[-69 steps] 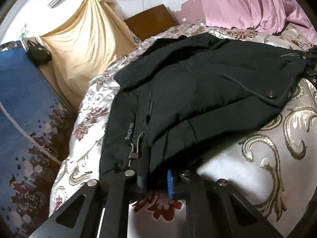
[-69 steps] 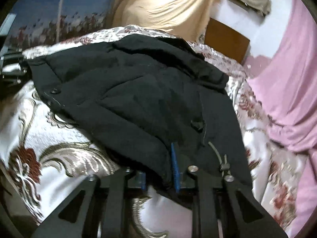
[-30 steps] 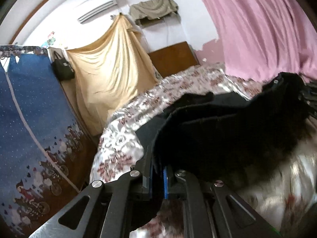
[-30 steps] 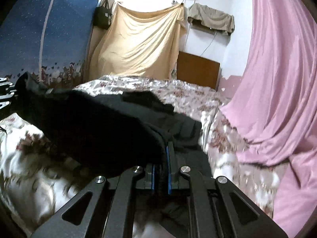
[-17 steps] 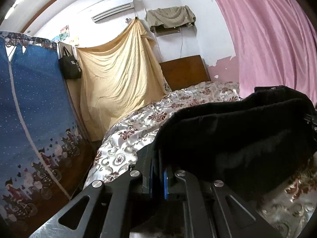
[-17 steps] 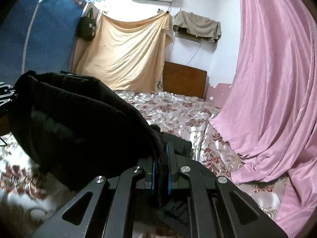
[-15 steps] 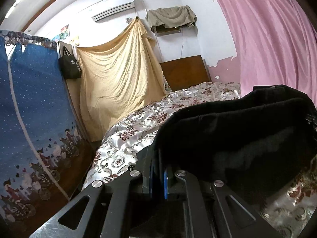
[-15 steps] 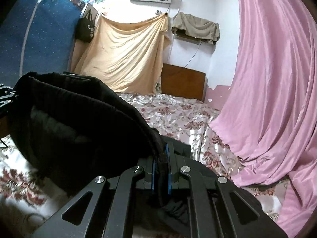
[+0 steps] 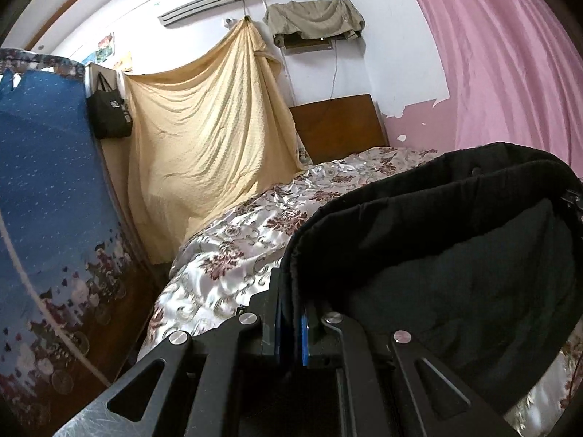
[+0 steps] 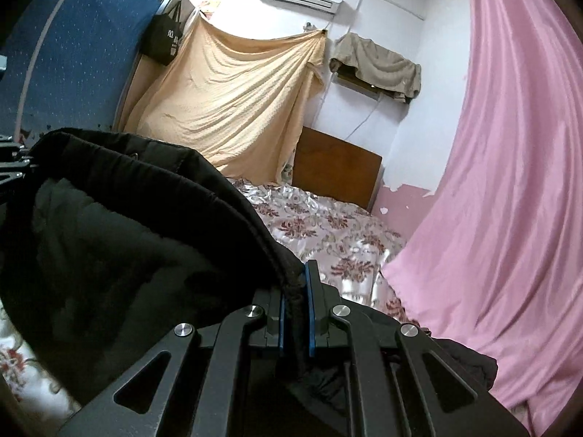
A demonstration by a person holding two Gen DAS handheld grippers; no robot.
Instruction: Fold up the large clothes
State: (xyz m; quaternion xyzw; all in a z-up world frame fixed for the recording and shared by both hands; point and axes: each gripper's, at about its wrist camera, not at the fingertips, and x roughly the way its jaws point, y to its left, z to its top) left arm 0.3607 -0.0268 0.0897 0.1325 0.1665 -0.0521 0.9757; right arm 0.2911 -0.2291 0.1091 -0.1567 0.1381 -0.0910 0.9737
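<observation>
A large black padded jacket [image 9: 455, 266] hangs lifted above the bed, stretched between my two grippers. My left gripper [image 9: 291, 322] is shut on the jacket's edge, and the fabric runs off to the right. My right gripper [image 10: 294, 313] is shut on the jacket [image 10: 120, 225] at its other end, and the fabric runs off to the left. The jacket sags in a deep fold between them. Part of it hangs below the right gripper, out of clear sight.
The bed with a floral satin cover [image 9: 255, 233] lies below and ahead [image 10: 328, 225]. A wooden headboard [image 9: 339, 123] and a yellow hanging cloth [image 9: 204, 127] are at the back. A pink curtain [image 10: 503, 167] hangs on the right. A blue patterned panel [image 9: 43, 200] stands on the left.
Both grippers closed on the jacket's edge as it lay flat, then lifted it off the bed. In the last half second it rose slightly higher.
</observation>
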